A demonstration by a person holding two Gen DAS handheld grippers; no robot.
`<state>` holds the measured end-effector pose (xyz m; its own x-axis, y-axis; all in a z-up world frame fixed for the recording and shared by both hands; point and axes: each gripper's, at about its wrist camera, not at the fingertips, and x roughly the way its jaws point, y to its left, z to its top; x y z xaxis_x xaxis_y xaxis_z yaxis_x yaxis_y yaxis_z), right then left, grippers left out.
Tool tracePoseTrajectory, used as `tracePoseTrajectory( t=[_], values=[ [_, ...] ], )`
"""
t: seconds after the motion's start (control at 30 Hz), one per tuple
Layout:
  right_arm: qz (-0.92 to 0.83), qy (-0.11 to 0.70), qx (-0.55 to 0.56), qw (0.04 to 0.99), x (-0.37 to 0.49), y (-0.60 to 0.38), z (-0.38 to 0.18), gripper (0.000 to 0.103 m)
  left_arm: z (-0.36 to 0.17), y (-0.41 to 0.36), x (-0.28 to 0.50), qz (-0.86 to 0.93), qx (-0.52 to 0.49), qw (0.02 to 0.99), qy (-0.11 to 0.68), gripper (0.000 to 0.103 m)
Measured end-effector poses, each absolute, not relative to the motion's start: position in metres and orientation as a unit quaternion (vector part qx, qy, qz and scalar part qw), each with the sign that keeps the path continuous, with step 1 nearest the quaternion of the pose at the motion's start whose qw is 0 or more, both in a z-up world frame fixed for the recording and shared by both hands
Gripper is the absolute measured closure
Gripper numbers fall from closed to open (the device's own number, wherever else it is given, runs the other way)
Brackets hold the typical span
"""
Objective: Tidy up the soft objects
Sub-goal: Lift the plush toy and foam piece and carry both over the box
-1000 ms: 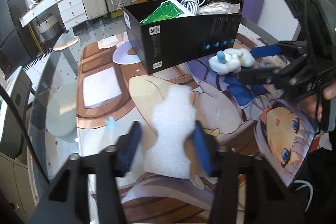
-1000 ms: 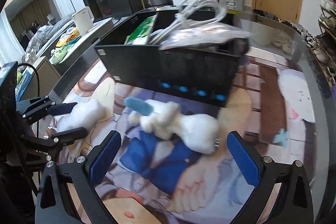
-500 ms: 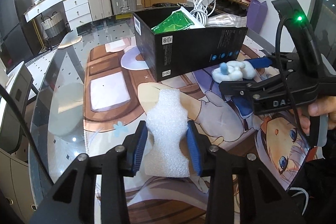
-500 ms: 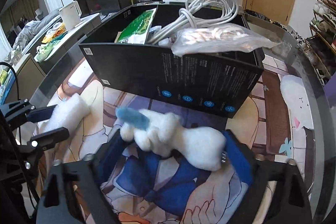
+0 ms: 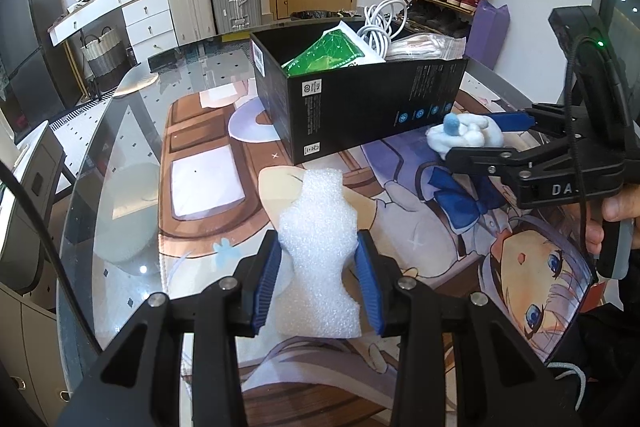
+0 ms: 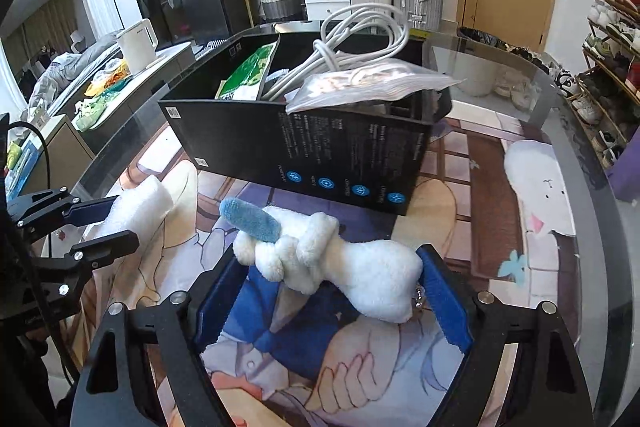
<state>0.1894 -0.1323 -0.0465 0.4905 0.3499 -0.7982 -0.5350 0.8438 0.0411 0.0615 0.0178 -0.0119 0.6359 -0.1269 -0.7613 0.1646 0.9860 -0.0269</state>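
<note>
Our left gripper (image 5: 318, 275) squeezes the foam piece (image 5: 320, 251); our right gripper (image 6: 332, 291) hugs the plush toy (image 6: 320, 255). Both sit by the black box (image 5: 360, 99), so we lift gently, high over its wall.

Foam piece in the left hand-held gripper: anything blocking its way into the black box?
Nothing stands between the foam piece and the black box. But a cable coil, green packet and plastic bag already crowd the box.
</note>
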Motion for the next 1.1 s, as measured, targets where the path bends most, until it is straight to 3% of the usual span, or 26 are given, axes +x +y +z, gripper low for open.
tracePoseTrajectory(
  t=[1.1],
  values=[
    [0.304,0.348,-0.120,0.878,0.160,-0.162,0.020,0.017,0.034,0.002,0.085,-0.049,0.017,0.932,0.359,0.066]
  ],
)
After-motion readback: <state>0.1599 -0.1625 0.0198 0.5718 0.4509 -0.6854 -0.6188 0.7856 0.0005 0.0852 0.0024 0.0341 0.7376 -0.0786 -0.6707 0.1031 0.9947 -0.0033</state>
